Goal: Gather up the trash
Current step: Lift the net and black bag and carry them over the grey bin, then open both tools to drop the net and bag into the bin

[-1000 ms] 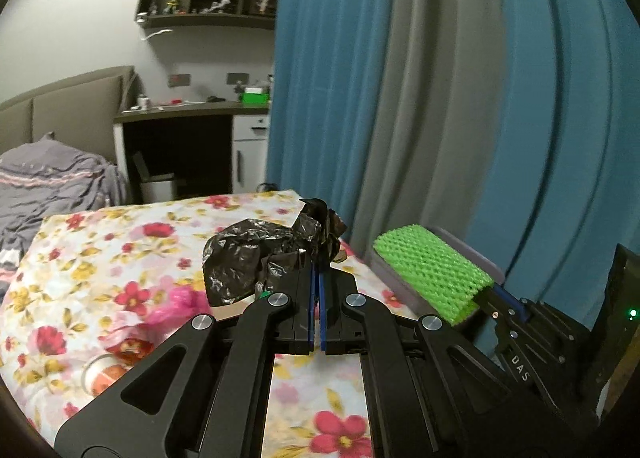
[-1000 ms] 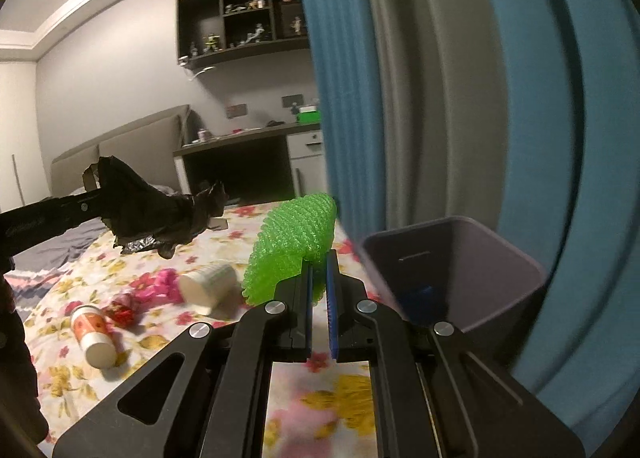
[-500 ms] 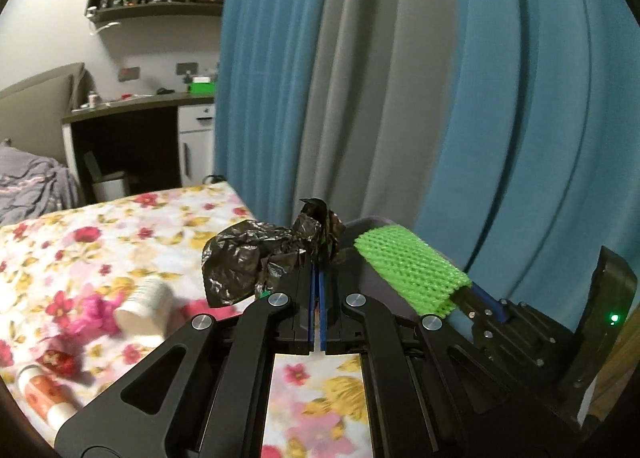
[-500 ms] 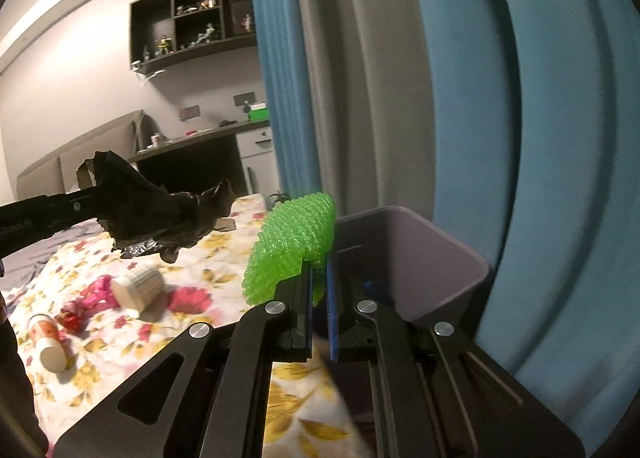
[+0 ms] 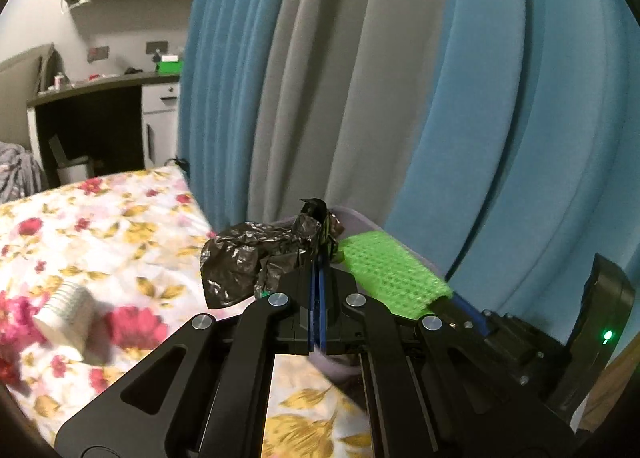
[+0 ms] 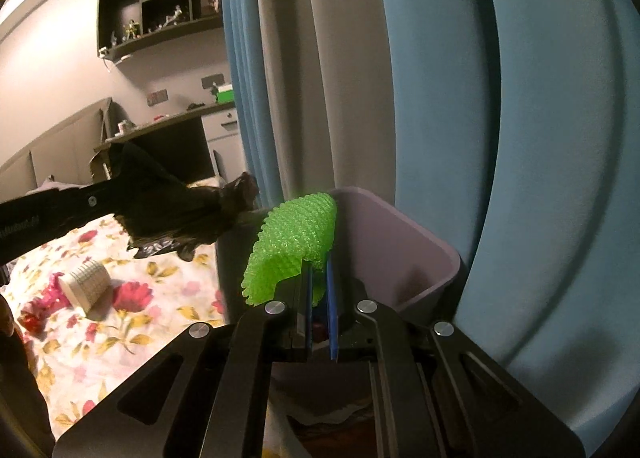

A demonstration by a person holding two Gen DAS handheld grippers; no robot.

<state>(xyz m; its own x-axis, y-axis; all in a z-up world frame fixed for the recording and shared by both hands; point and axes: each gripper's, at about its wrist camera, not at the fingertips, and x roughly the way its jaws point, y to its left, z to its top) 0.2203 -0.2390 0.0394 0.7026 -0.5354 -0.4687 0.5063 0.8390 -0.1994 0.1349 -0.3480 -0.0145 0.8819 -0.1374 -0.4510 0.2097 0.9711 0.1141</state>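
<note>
left gripper [image 5: 318, 258]: jaws clamped on black bag [image 5: 248, 258], frame centre, short of bin [image 6: 400, 242] | right gripper [image 6: 318, 278]: jaws pinching green foam net [image 6: 296, 234], its length upright over the bin mouth, nearer | paper cup [image 6: 86, 282] on bed, lower left

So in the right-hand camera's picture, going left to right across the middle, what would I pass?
Paper cup lying on the flowered bedspread → crumpled black plastic bag held by the left gripper → green foam net pinched in the right gripper → purple bin → blue curtain.
</note>
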